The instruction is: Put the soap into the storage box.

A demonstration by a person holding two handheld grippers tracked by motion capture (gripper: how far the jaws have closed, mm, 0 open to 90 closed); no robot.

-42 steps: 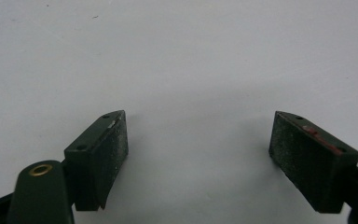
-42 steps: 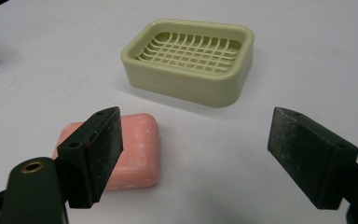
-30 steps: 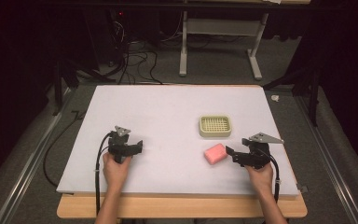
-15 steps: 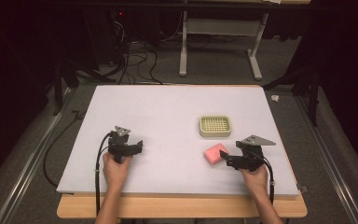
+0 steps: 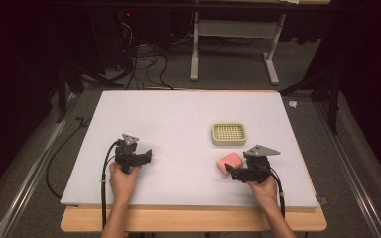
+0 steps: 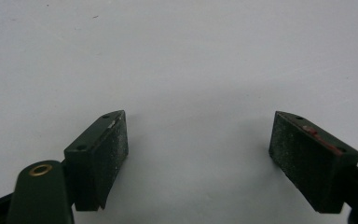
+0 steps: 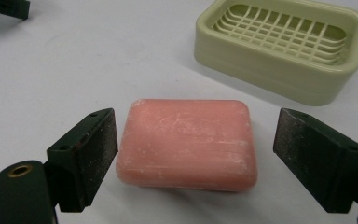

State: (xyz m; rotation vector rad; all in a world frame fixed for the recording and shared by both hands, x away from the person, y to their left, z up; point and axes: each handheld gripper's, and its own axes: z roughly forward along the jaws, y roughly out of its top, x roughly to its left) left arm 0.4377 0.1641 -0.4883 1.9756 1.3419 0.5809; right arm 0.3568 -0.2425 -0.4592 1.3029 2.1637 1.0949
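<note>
Right gripper point(image 7: 196, 154) spread wide around unmarked pink soap bar point(image 7: 186, 142), left gripper point(image 6: 198, 158) spread wide, empty, no legible writing.

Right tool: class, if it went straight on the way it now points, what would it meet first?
The soap. It lies on the table between the open jaws of the right tool, touching neither as far as the view shows. The soap dish sits farther on, off to one side.
</note>
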